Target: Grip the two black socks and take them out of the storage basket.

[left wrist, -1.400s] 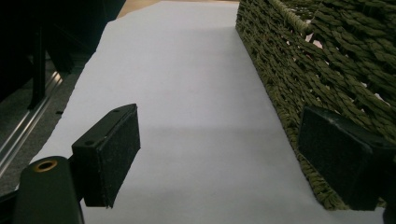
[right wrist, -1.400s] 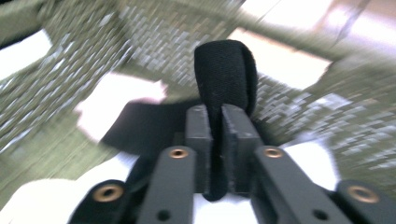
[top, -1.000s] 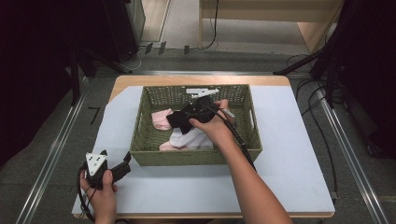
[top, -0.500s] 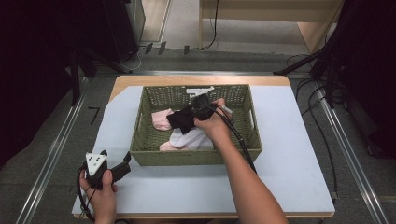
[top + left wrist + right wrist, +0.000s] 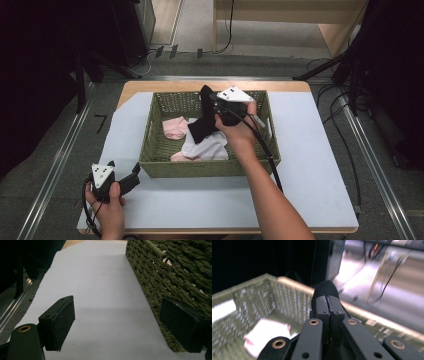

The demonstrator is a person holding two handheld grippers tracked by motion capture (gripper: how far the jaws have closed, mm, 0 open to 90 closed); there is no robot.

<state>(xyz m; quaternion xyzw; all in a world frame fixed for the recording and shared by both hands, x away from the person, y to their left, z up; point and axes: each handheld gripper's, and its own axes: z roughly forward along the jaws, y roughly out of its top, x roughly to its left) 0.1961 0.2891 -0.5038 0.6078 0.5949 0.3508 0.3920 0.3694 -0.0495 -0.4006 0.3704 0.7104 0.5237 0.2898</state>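
My right gripper (image 5: 210,104) hangs over the green woven basket (image 5: 150,150), shut on a black sock (image 5: 200,127) that dangles from its jaws. In the right gripper view the two pads (image 5: 329,300) press together, and the black sock (image 5: 324,288) bulges out past their tips. A pink sock (image 5: 175,127) and a white garment (image 5: 207,147) lie on the basket floor below. My left gripper (image 5: 134,172) rests on the white table sheet at the front left. Its jaws (image 5: 122,322) stand open with nothing between them, next to the basket wall (image 5: 162,277).
The white sheet (image 5: 310,165) covers the table around the basket, with bare room to the right and in front. The right gripper's cable (image 5: 265,155) trails over the basket's near rim. Floor rails and dark equipment flank the table.
My right gripper has risen out of the basket and lifted the black sock off the pile. The left hand and its gripper have stayed put.
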